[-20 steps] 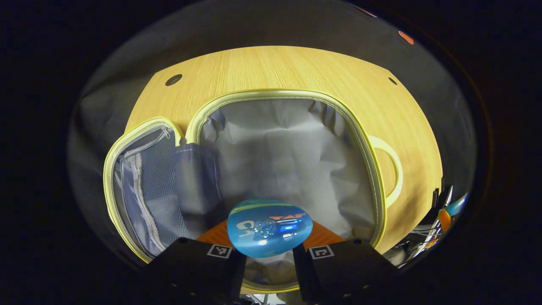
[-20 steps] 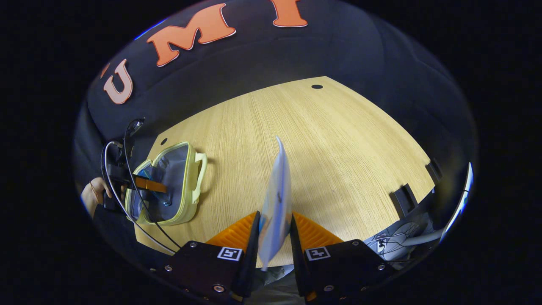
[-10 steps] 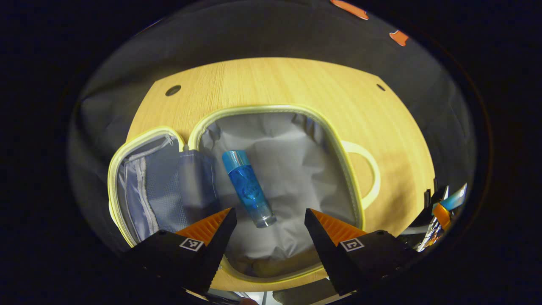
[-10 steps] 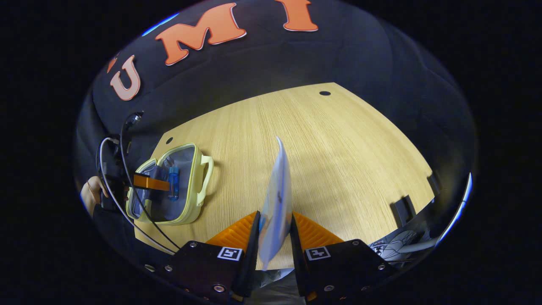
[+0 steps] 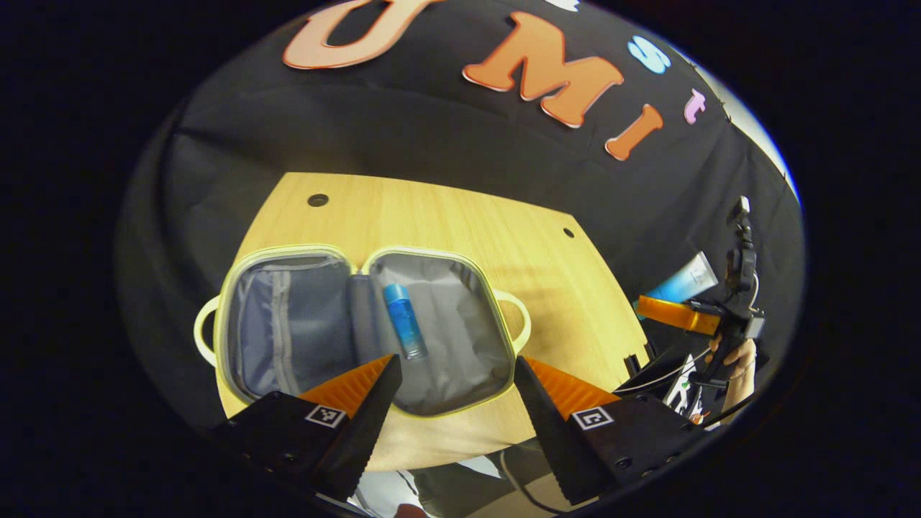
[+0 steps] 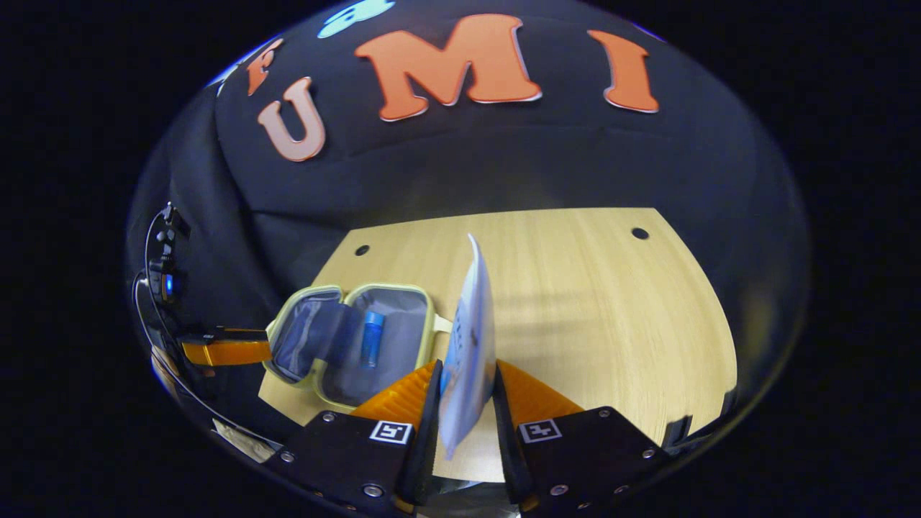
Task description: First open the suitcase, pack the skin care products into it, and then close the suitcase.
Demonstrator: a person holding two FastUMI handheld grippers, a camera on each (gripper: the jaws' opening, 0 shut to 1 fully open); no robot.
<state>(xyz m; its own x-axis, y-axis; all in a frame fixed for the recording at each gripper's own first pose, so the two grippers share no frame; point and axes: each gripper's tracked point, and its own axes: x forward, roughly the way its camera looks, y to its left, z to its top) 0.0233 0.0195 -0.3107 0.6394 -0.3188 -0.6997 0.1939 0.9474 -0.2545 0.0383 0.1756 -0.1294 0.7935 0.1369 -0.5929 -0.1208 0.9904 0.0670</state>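
Since a second earlier, the left gripper (image 5: 455,374) had let go of the blue bottle (image 5: 404,329) and drawn back from the suitcase (image 5: 360,327), which looked smaller and showed both halves.

In the left gripper view, the suitcase lay open flat on the table (image 5: 460,223). Its left half held a mesh pocket; the bottle lay in the right half, just beside the hinge. The left gripper's fingers stood wide apart with nothing between them, above the case's near edge. Far right, off the table's edge, a hand (image 5: 735,357) held the right gripper (image 5: 673,311) with a tube (image 5: 683,282).

In the right gripper view, the left gripper (image 6: 224,351) hung just left of the open suitcase (image 6: 345,345), the bottle (image 6: 371,338) inside. At centre, the right gripper (image 6: 466,388) pinched the flat tube (image 6: 471,338) upright between both fingers, right of the case.
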